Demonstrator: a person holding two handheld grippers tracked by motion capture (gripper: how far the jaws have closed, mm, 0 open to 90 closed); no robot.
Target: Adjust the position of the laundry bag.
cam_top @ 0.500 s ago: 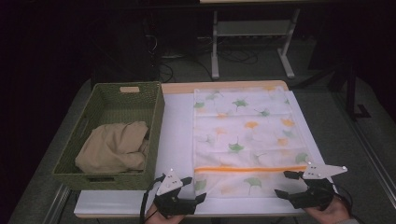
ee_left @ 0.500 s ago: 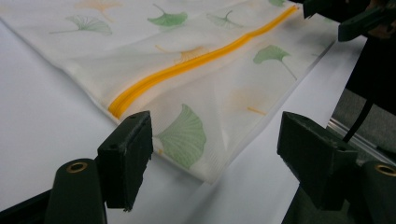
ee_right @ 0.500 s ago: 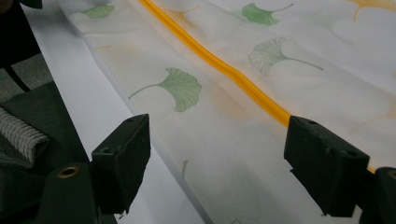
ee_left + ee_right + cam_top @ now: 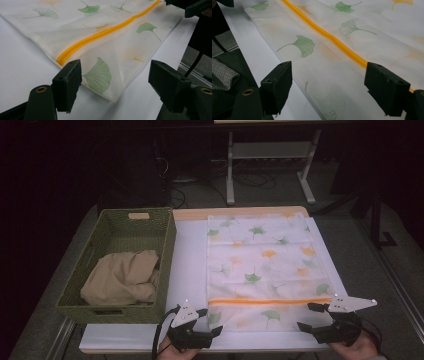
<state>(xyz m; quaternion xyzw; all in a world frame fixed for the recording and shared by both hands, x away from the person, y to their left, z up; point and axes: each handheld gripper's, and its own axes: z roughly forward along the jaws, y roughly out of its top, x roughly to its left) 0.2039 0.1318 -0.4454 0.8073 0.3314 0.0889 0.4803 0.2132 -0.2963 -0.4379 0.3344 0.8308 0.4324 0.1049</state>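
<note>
Both sets of fingers stand wide apart, nothing between the pads. Our left gripper [image 4: 200, 332] sits at the bag's [image 4: 265, 265] near-left corner; in the left gripper view the corner [image 4: 110, 92] lies just ahead of the fingers [image 4: 68, 83], not yet touched. Our right gripper [image 4: 320, 320] is at the near-right corner, its fingers [image 4: 278, 86] straddling the near hem, orange zip [image 4: 332, 37] running toward the 1 o'clock finger.

Bag is a thin mesh laundry bag, ginkgo print, flat on the white surface [image 4: 190, 265]. From the high view it fills the 12 to 3 o'clock part of the surface; the zip [image 4: 270, 301] crosses it near our edge. Green basket [image 4: 167, 270] at 9 o'clock holds a tan cloth [image 4: 120, 277], well apart from the bag.

Handling, our read:
- Light, limp, zero stiffness. It'll drape and sag from any hold.
- Mesh looks slick on the smooth surface, so it may slide before the fingers bite.
- Two layers; pinching only the top one is likely at a flat hem.
- Snag risk on the mesh from finger edges.

Where to grip: the two near corners, below the zip, where the seam gives some bulk. Come in low, get one finger under the edge, clamp both layers. Zip tape is the stiffer fallback.
</note>
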